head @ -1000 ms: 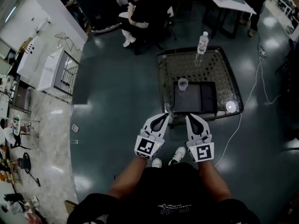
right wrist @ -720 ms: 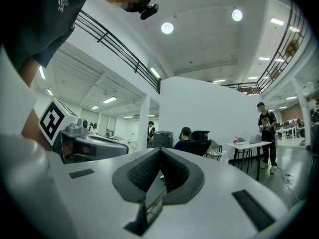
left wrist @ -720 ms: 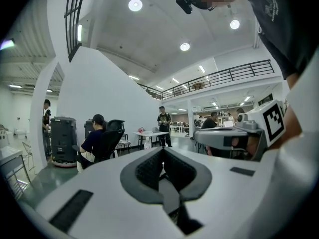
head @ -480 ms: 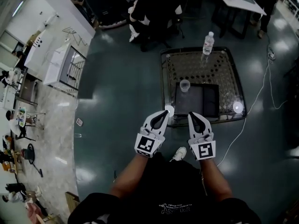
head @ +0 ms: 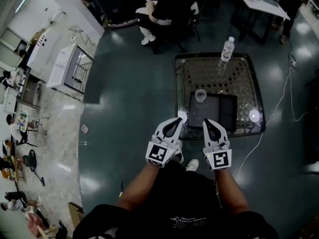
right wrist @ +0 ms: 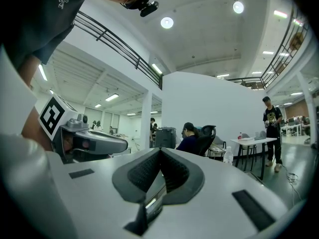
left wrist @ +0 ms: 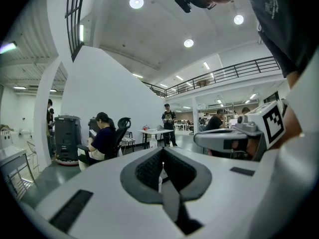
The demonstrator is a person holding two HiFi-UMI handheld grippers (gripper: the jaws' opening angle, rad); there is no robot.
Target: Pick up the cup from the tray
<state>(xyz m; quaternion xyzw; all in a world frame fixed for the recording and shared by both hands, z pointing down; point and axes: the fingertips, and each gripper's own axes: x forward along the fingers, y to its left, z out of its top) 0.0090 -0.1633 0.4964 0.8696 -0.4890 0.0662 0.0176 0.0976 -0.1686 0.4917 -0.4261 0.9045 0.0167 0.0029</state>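
A clear plastic cup (head: 200, 95) stands at the far left corner of a dark tray (head: 219, 114) on a low glass table (head: 185, 69). My left gripper (head: 175, 120) and right gripper (head: 206, 122) are side by side at the table's near edge, well short of the cup. Both are shut with nothing between their jaws. In the left gripper view the left gripper (left wrist: 162, 155) has its tips meeting, and in the right gripper view the right gripper (right wrist: 160, 151) is closed as well. Neither gripper view shows the cup.
A water bottle (head: 227, 50) stands at the table's far edge and a small white round object (head: 254, 115) lies at its right side. A white cable (head: 279, 103) trails over the floor to the right. A seated person (head: 172, 6) in a chair is beyond the table.
The view has shifted forward a little toward the table. Both grippers keep their shut pose at its near edge.
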